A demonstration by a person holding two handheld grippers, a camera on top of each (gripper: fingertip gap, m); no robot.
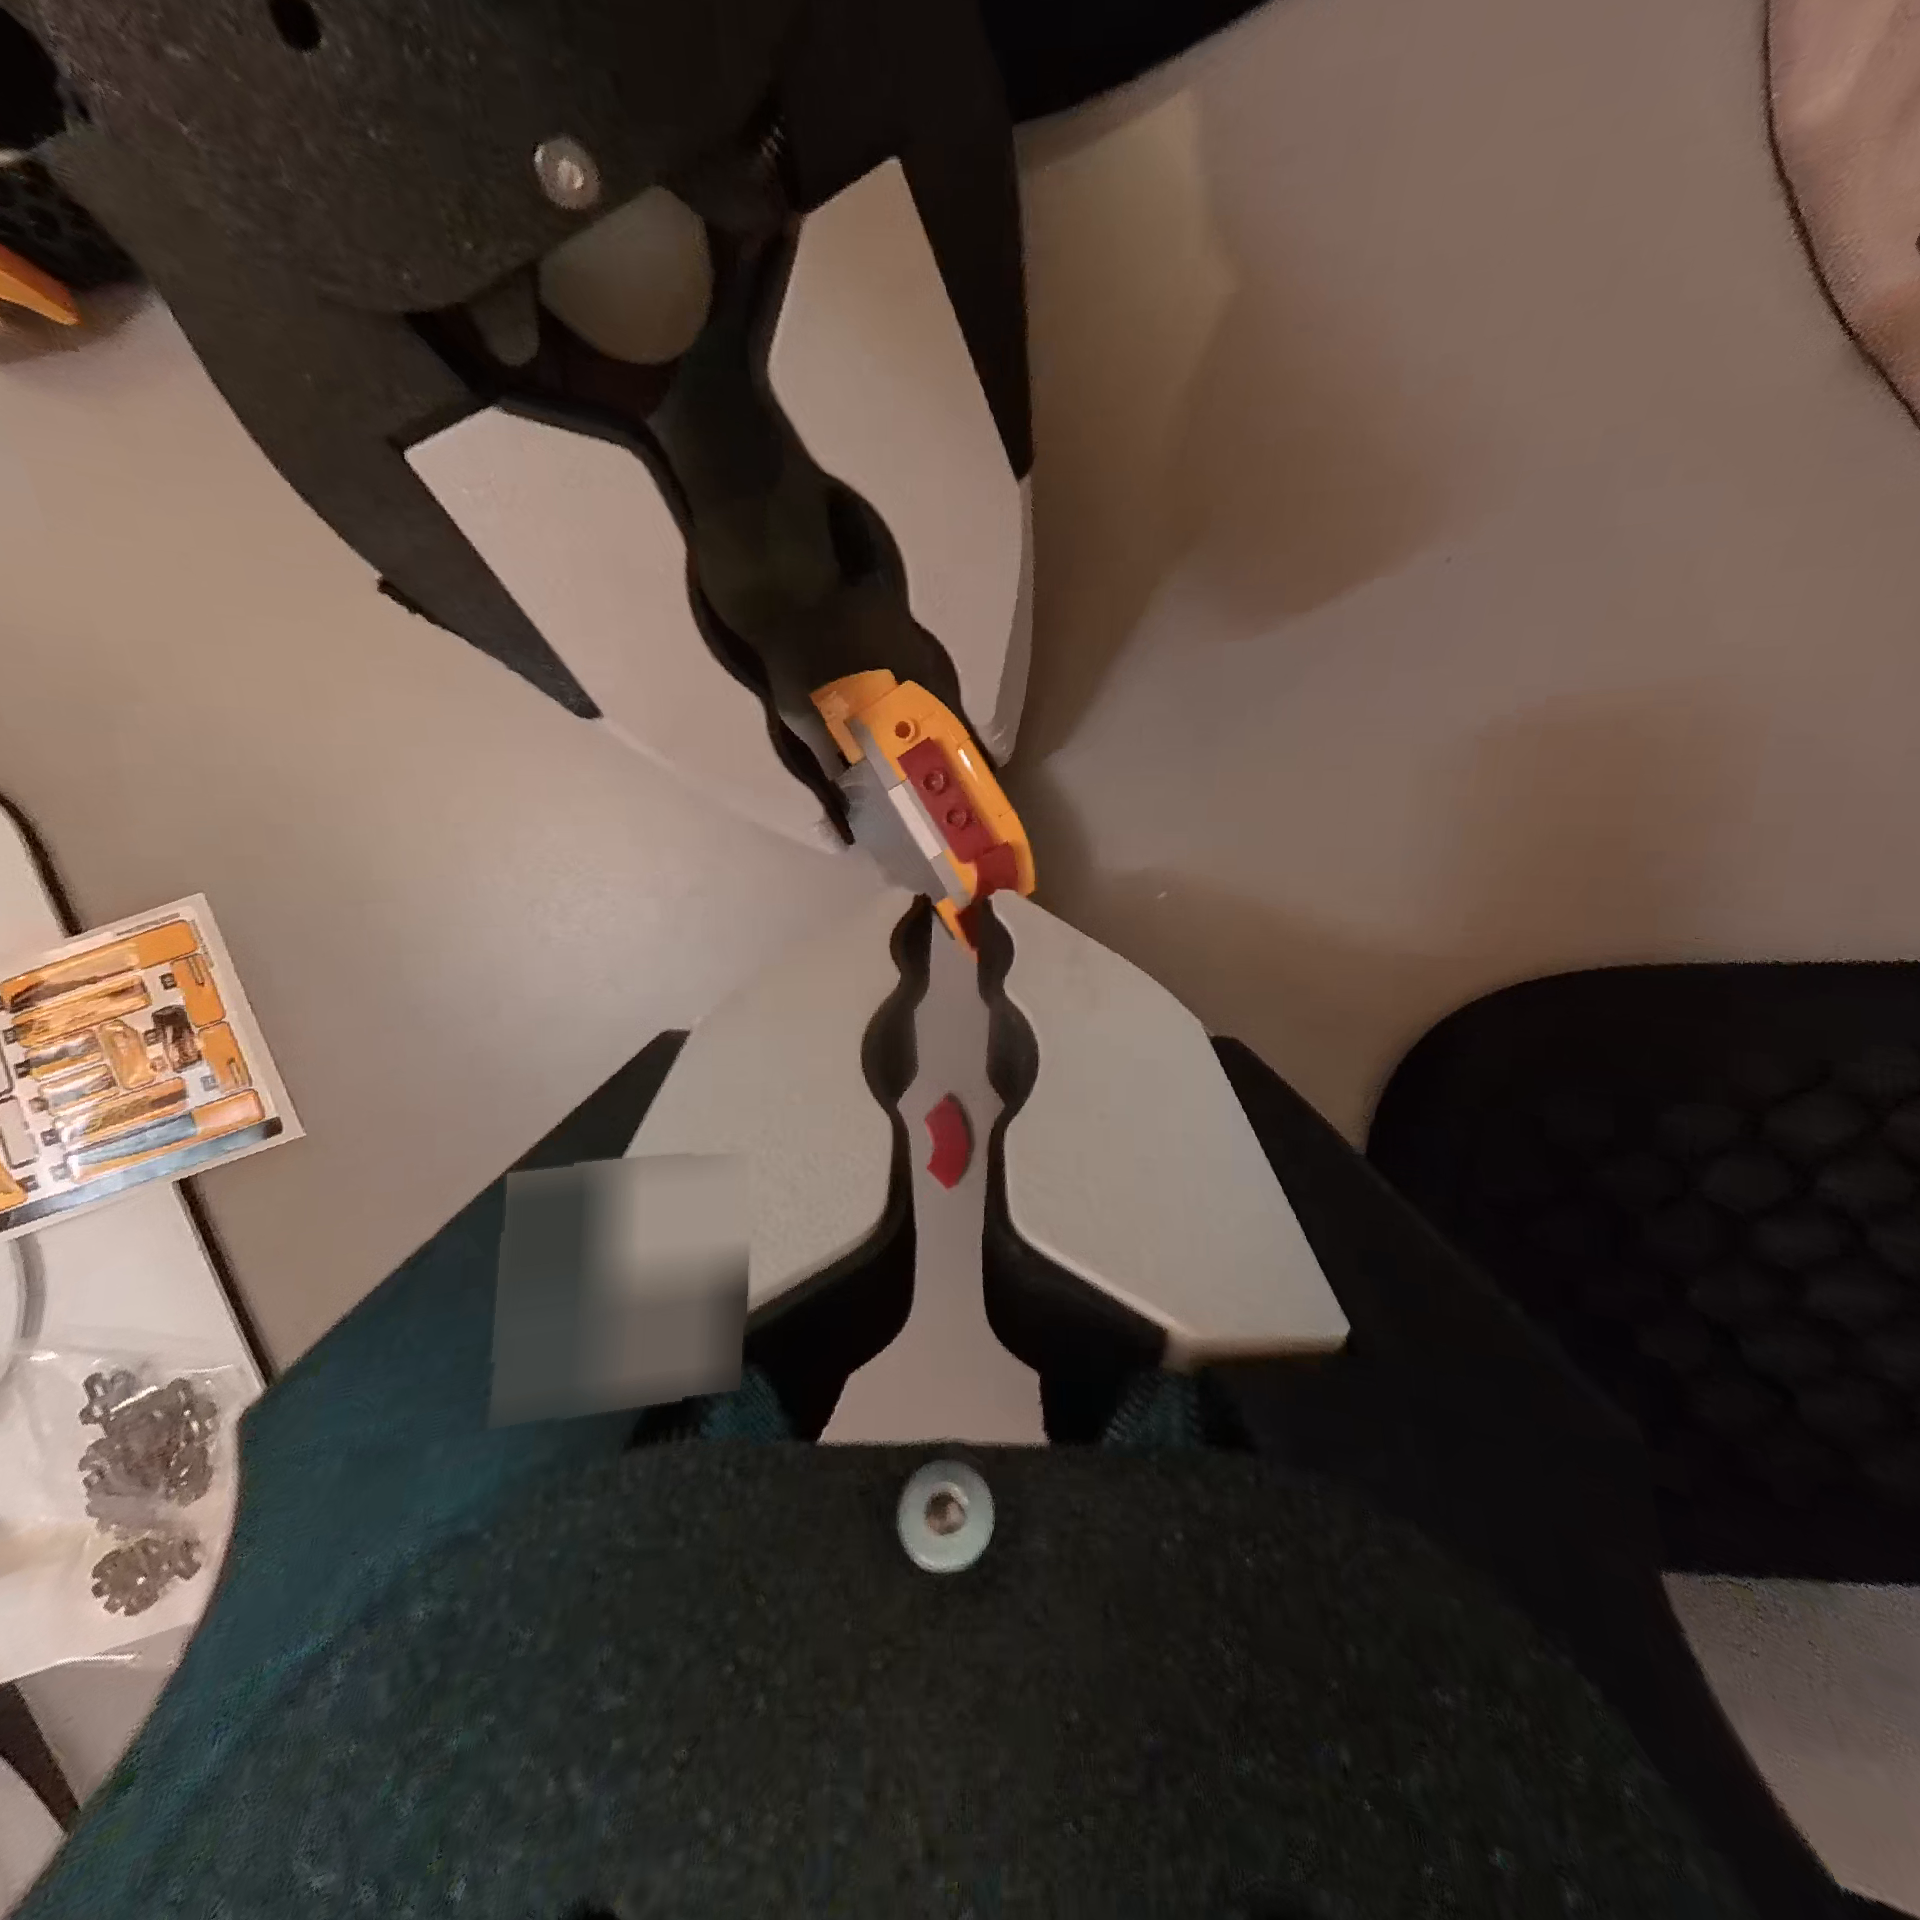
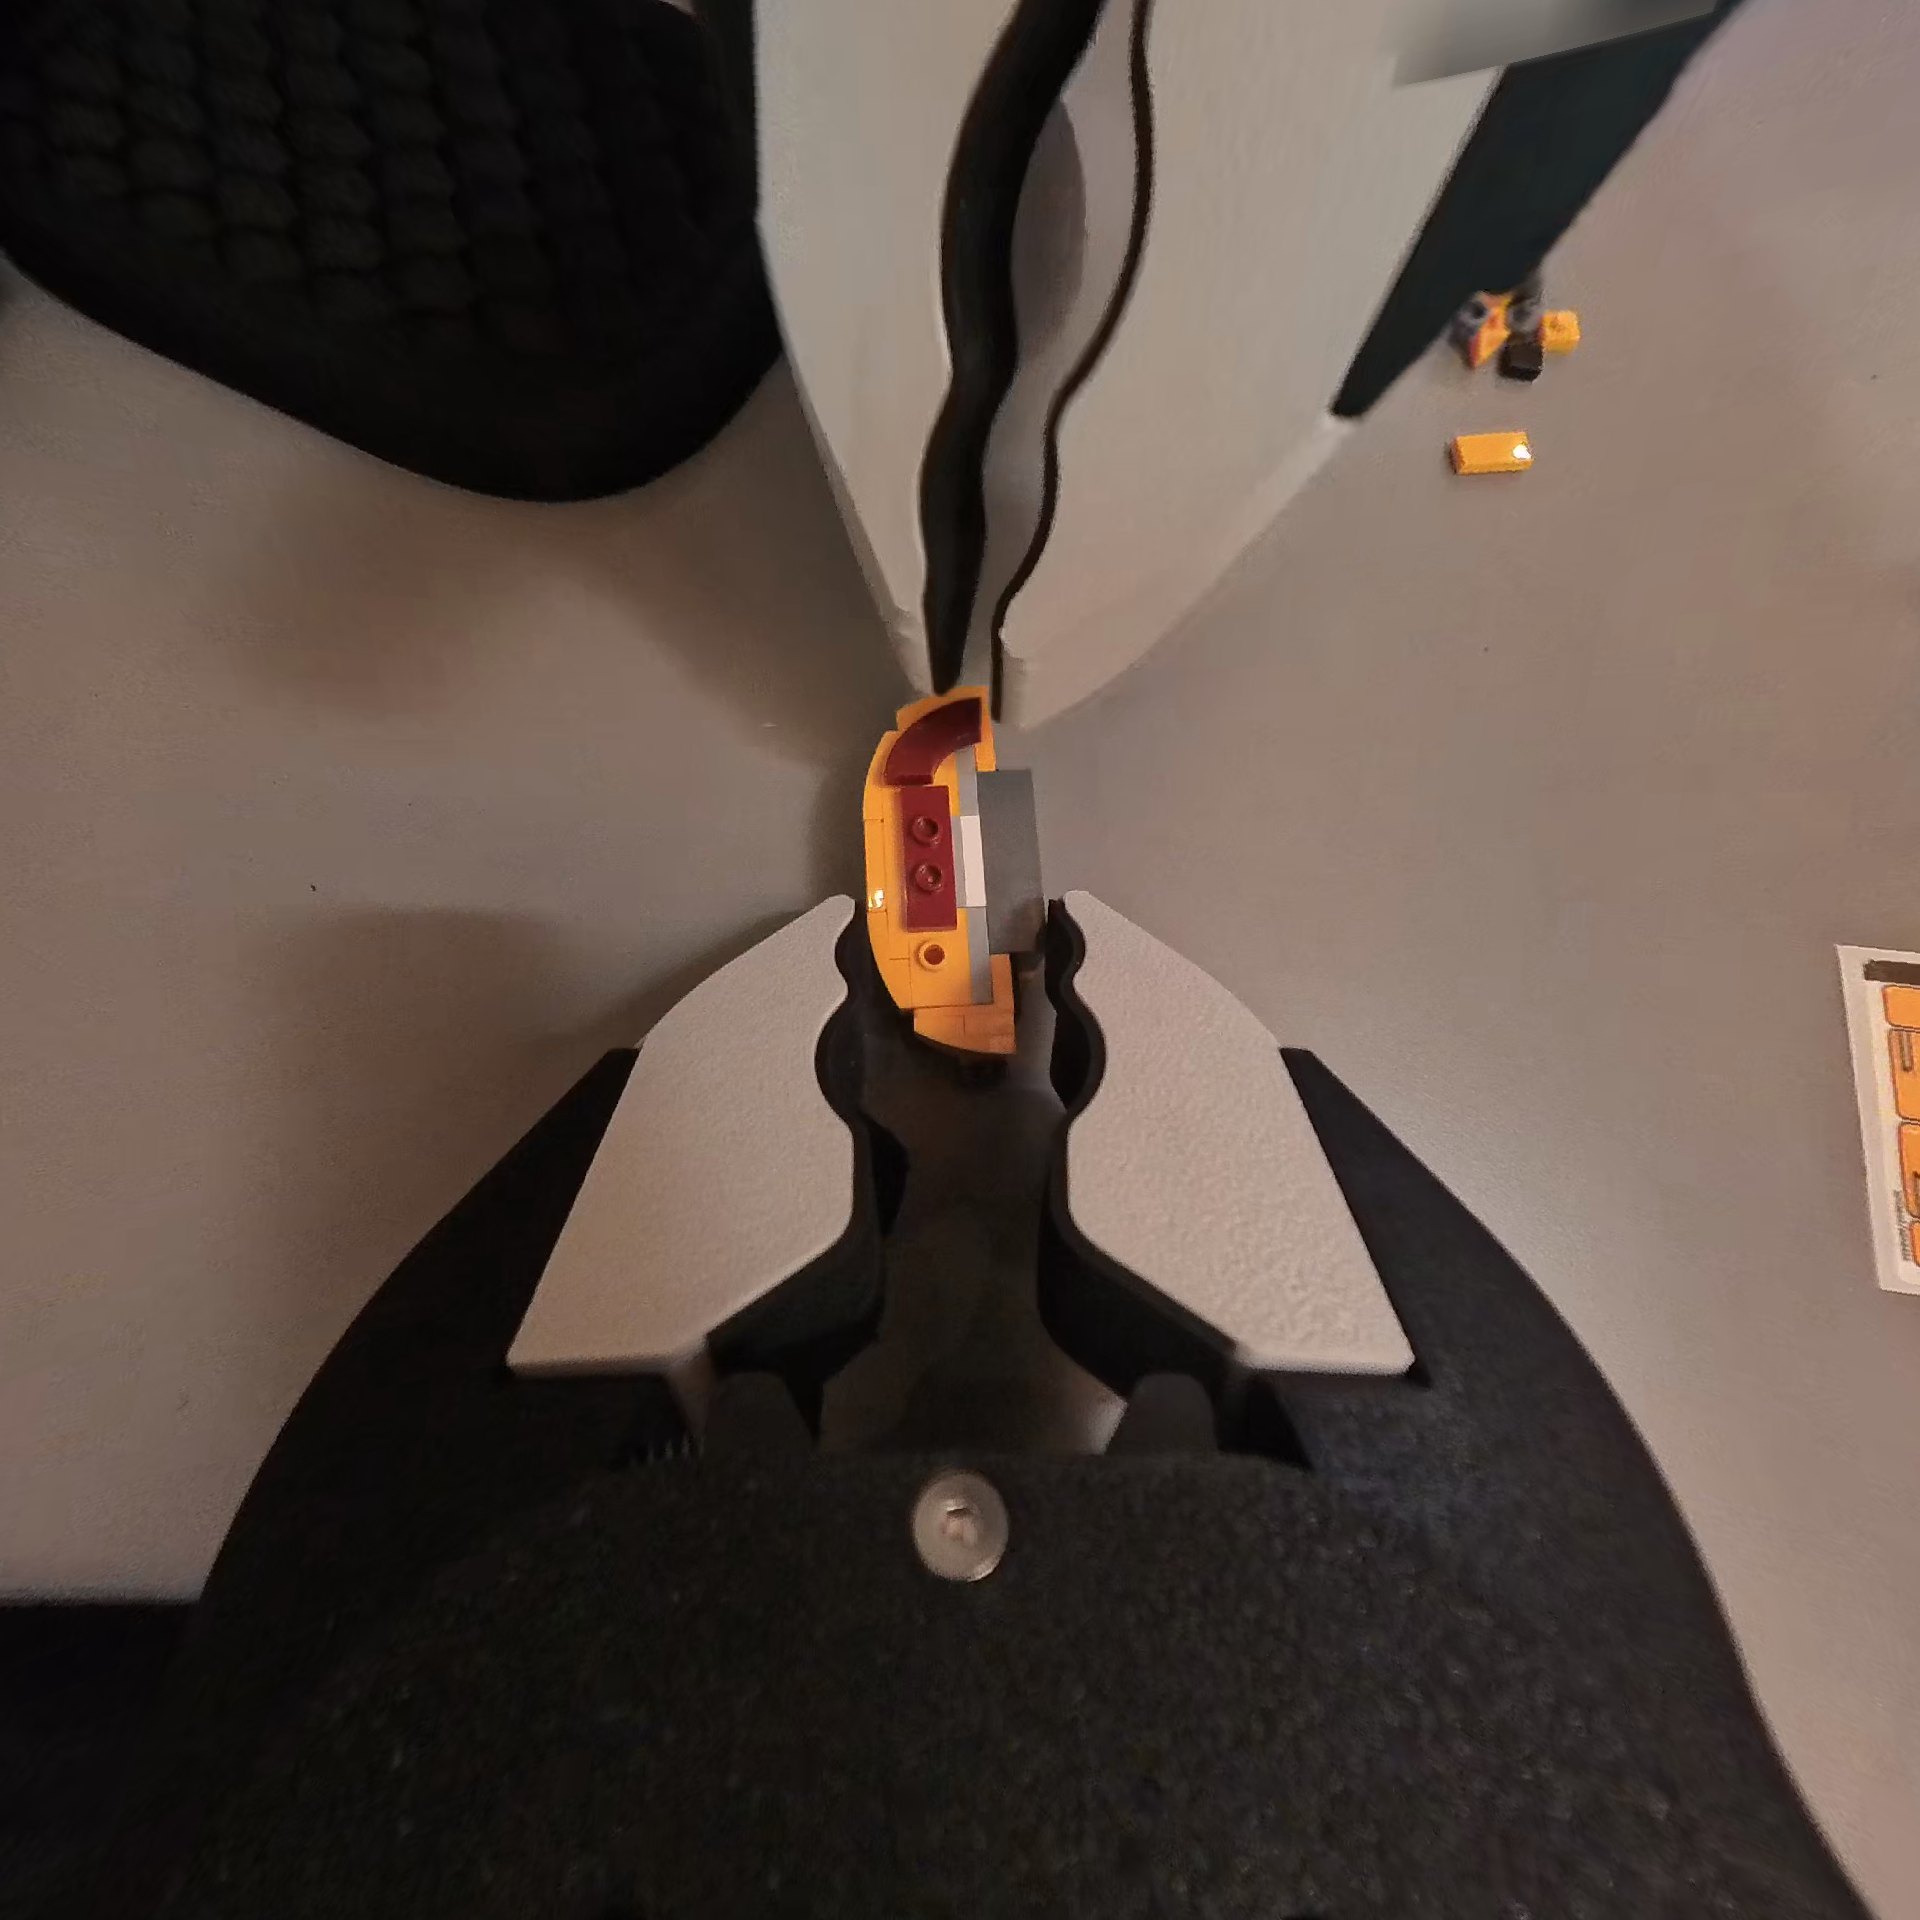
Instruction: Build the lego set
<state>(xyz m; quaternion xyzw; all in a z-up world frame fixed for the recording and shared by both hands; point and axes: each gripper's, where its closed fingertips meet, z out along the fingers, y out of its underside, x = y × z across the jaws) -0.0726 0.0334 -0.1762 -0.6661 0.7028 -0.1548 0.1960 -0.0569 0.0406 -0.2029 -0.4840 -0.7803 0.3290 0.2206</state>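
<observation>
A small lego assembly (image 2: pixel 940 883), orange with dark red plates and grey-white bricks, is held above the table between both grippers. My right gripper (image 2: pixel 956 904) is shut on its near end. In the left wrist view the right gripper (image 1: pixel 914 784) comes in from the top, holding the assembly (image 1: pixel 935 800). My left gripper (image 1: pixel 951 920) is shut on the assembly's other end, at a dark red curved tile (image 2: pixel 935 743). In the right wrist view the left gripper (image 2: pixel 966 691) comes from above. Another dark red curved piece (image 1: pixel 945 1143) shows in the gap between my left fingers, apparently on the table.
A sticker sheet (image 1: pixel 125 1049) lies at the left and also shows in the right wrist view (image 2: pixel 1886 1122). A clear bag of dark parts (image 1: pixel 140 1455) lies below it. Loose orange bricks (image 2: pixel 1491 454) and a small cluster (image 2: pixel 1517 338) lie far right. A black mesh seat (image 2: pixel 364 229) borders the table. Less than 4 cm separates the two grippers' tips. The dark red curved piece (image 1: pixel 945 1143) is about equally far from each gripper, around 7 centimeters.
</observation>
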